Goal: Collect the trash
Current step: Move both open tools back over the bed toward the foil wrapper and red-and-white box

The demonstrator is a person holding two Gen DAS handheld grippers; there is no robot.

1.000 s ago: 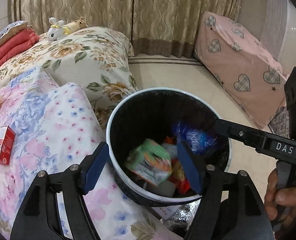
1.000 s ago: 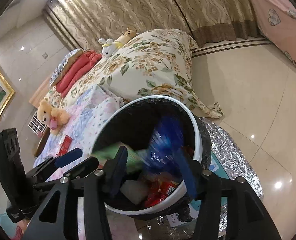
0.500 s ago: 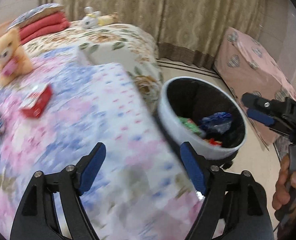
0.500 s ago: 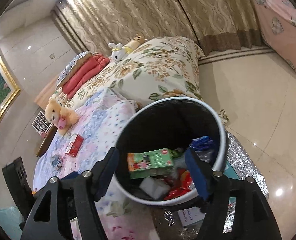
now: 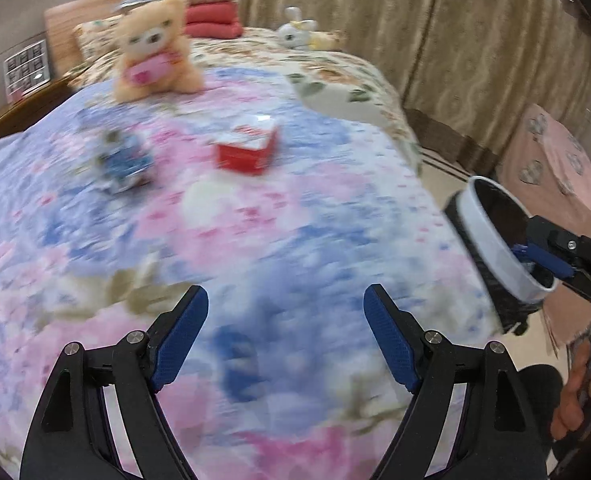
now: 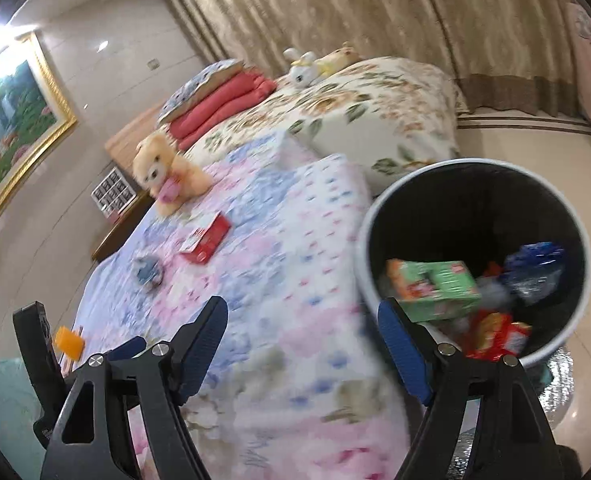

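Observation:
A black bin with a white rim [image 6: 379, 208] stands beside the bed and holds a green box [image 6: 435, 288], a blue wrapper [image 6: 535, 264] and red packets [image 6: 495, 336]. The bin also shows in the left wrist view [image 5: 487, 240]. On the floral bedspread lie a red box [image 5: 247, 148] and a crumpled blue wrapper [image 5: 123, 160], also in the right wrist view as the red box [image 6: 207, 238] and the wrapper [image 6: 147, 270]. My left gripper [image 5: 285, 336] is open and empty over the bedspread. My right gripper [image 6: 303, 344] is open and empty at the bin's left edge.
A teddy bear [image 5: 155, 52] sits at the far side of the bedspread. Folded red blankets [image 6: 223, 96] and small plush toys [image 6: 315, 64] lie further back. An orange item [image 6: 69, 342] lies near the left gripper body. Curtains and a pink-covered seat [image 5: 555, 168] stand behind.
Both grippers swung left, away from the bin and toward the bed. The blue wrapper left the right gripper and lies in the bin. The red box and blue wrapper came into view.

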